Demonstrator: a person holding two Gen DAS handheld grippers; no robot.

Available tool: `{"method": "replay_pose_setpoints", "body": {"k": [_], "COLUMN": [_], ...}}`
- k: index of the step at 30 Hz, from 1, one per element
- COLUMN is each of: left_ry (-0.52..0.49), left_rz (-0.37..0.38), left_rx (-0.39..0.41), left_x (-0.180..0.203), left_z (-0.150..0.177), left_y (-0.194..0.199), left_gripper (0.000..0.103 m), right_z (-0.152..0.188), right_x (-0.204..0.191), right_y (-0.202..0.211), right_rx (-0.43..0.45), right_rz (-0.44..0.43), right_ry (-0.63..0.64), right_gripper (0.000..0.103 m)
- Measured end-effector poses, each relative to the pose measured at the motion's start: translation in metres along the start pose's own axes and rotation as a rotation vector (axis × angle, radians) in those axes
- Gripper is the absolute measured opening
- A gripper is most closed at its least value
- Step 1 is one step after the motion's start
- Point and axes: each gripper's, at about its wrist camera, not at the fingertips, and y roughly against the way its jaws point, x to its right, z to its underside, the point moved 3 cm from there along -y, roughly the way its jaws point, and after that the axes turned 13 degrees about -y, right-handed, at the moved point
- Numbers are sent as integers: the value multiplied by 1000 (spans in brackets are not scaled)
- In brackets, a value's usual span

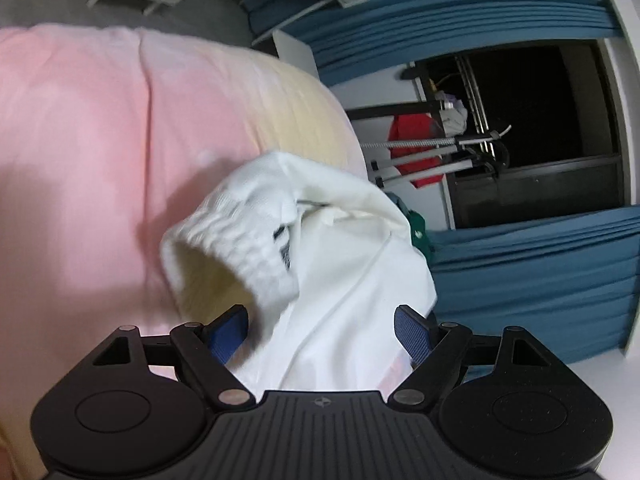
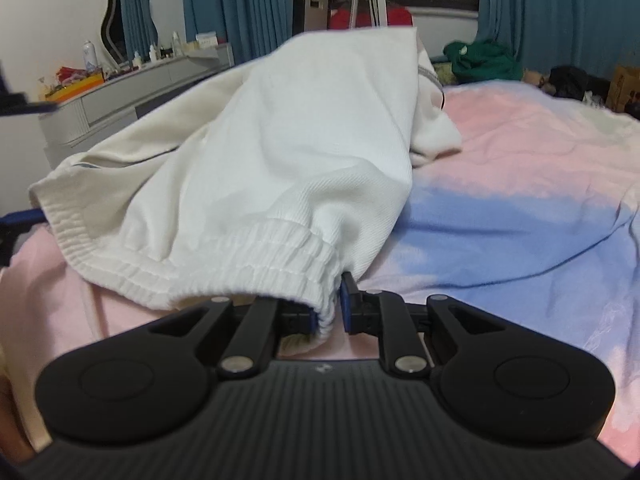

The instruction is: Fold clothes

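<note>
Nearest to you, the right hand-held gripper (image 2: 329, 312) has its jaws drawn narrow and pinches the ribbed elastic waistband (image 2: 256, 256) of the white garment (image 2: 288, 128). The blue pads press on a gathered end of the band, so treat this as a firm hold.

The left hand-held gripper (image 1: 322, 332) stands wide. White cloth lies between its pads (image 1: 412, 334), but they do not press on it; regard this side as not gripped.

The garment appears to be a pair of white trousers or shorts. It is bunched and partly raised above the bed (image 2: 520, 208), with the waistband toward you and the rest trailing away across the pink and blue cover. No flat fold or aligned edge is visible.

Judged from this, the task is at an early stage: one corner is secured, the garment has not been spread, and all folds remain to be made. You will likely need a second grip on the waistband first.

Farther off, a green garment (image 2: 484, 60) lies at the far side of the bed, in front of blue curtains (image 2: 560, 12).
</note>
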Motion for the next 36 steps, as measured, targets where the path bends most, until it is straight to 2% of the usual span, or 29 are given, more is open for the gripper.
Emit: {"method": "replay_pose_setpoints", "body": {"k": [2, 3, 5, 7, 9, 11, 12, 13, 16, 18, 24, 28, 31, 35, 36], "left_ry": [-15, -23, -31, -18, 43, 104, 135, 150, 126, 56, -150, -223, -284, -393, -423], "left_rz": [-44, -76, -139, -166, -137, -109, -94, -77, -90, -103, -203, -325, -409, -489, -493], "left_rx": [18, 27, 42, 35, 23, 11, 5, 1, 26, 39, 147, 182, 144, 139, 143], "left_x": [1, 0, 0, -5, -13, -22, -26, -29, -29, -19, 13, 10, -6, -33, -38], "left_z": [-2, -5, -11, -18, -30, -42, -48, -55, -74, -102, -197, -248, -263, -247, -238], "left_y": [-8, -13, -22, -28, -26, -23, -22, -18, -5, 4, 28, 12, -20, -51, -53], "left_gripper": [76, 68, 63, 45, 38, 25, 15, 13, 11, 10, 10, 11, 12, 15, 17], "right_z": [2, 3, 6, 9, 13, 16, 17, 18, 17, 16, -1, -10, -2, 20, 23], "right_x": [3, 6, 10, 13, 8, 6, 3, -1, -22, -38, -116, -165, -188, -187, -185], "right_y": [0, -2, -4, -6, -5, -1, 2, 7, 22, 31, 39, 20, -15, -64, -69], "right_rx": [9, 12, 22, 37, 61, 56, 55, 67, 105, 122, 89, 9, -65, -156, -153], "right_rz": [15, 24, 25, 16, 35, 29, 26, 25, -21, -58, -312, -464, -492, -414, -421], "right_ry": [1, 1, -7, -17, 5, -35, -57, -60, -45, -38, -42, -121, -154, -193, -190], "right_gripper": [23, 26, 28, 28, 25, 19, 18, 18, 17, 16, 16, 17, 17, 18, 19]}}
